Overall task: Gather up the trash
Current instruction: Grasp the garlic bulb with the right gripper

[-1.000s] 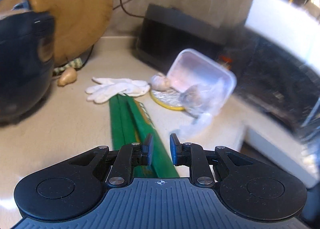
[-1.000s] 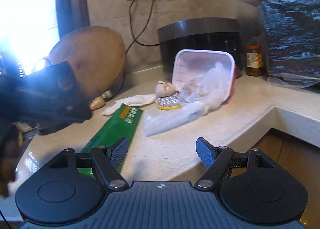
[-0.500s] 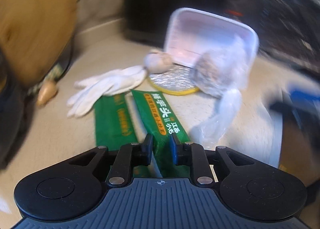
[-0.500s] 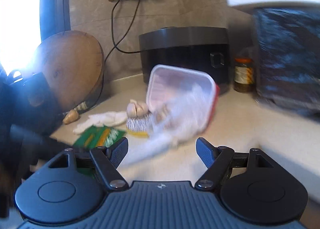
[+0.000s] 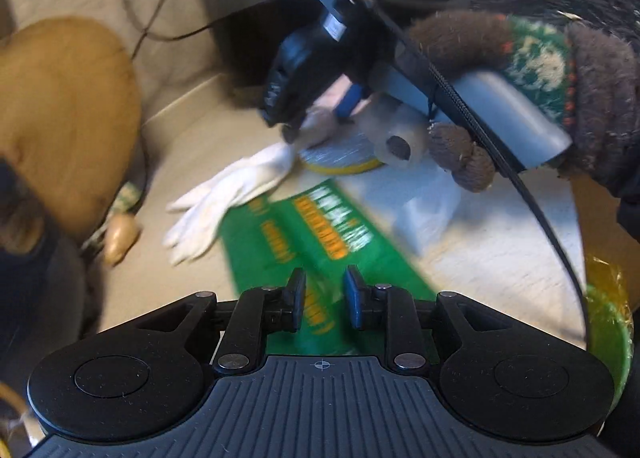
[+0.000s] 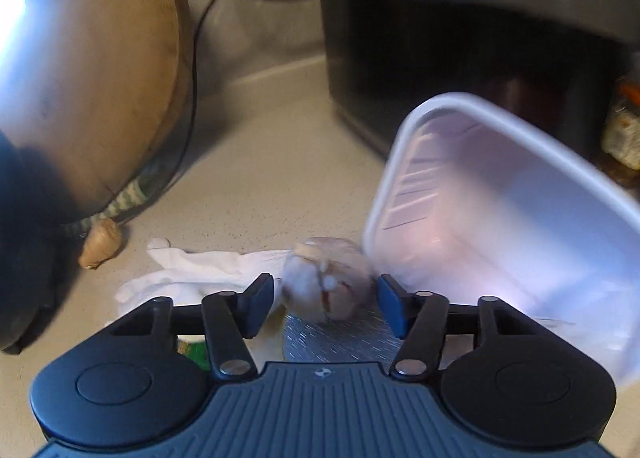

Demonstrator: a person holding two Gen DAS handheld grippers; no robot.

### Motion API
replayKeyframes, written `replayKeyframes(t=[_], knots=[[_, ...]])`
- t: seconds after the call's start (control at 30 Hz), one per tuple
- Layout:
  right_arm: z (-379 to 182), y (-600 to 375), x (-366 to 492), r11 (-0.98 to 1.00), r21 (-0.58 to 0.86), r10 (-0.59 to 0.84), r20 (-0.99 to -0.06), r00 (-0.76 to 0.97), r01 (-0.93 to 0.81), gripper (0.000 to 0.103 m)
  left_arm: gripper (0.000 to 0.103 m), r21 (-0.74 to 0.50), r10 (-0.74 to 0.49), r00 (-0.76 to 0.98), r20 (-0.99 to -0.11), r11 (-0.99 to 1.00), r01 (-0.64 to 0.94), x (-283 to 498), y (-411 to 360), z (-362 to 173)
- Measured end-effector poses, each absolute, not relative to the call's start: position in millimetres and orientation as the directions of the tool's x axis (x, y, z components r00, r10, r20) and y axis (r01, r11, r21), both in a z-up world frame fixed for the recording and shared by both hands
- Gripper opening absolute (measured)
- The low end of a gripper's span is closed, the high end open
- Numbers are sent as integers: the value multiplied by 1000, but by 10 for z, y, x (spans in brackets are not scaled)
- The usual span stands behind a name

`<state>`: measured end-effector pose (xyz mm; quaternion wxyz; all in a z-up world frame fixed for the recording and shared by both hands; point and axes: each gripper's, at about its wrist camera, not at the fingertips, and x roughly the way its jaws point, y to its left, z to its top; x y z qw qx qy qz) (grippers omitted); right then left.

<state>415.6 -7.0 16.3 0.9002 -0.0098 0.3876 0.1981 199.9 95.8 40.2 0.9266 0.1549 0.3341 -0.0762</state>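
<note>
My right gripper is open, its jaws on either side of a pale crumpled wad that sits on a foil lid with a yellow rim. A white plastic tub lies tipped just right of it. In the left wrist view the right gripper hangs over the foil lid. My left gripper is nearly closed with a narrow gap, low over a green wrapper; whether it grips the wrapper is unclear. A white glove lies to the left.
A round wooden board leans on the wall at left, a ginger piece at its foot. A black appliance stands at the back with a cord beside it. A crumpled clear bag lies right of the wrapper.
My right gripper has moved forward and down to the wad, which now sits between its jaws. The left gripper has shifted over the green wrapper; the right hand now fills its upper view.
</note>
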Motion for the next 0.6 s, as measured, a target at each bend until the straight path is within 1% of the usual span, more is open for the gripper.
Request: replayKeyframes(t=[0.03,0.1,0.17,0.2,0.27,0.33,0.4,0.5,0.6], knots=[[140,-25,4166,925,119,334,-704,627,-360,54,26,201,-56,765,-642,950,238,1979,1040,425],[142,5,4108,927,95,323,-695,643,-363,53,25,88,-117,755,-645,970,226,1962,1210,490],[208,-74,4001,921,128,353,-673,650,-368,53,25,-32,-182,752,-633,977,209,1947,1354,561],[269,-153,3915,913,158,382,-658,649,-377,53,25,-68,-202,756,-623,977,204,1937,1386,597],[427,-363,3699,892,215,440,-614,655,-399,53,25,-100,-218,759,-613,975,199,1942,1382,638],[553,-581,3422,882,232,465,-570,677,-411,53,25,-99,-215,760,-613,975,196,1968,1297,647],[615,-817,3081,893,204,444,-535,718,-400,53,25,-78,-196,769,-609,979,188,1986,1167,626],[560,-1144,2563,930,134,364,-489,793,-344,53,25,-7,-135,782,-608,986,165,1999,951,566],[378,-1412,2168,945,144,326,-466,823,-293,54,25,81,-100,774,-626,978,191,2028,712,477]])
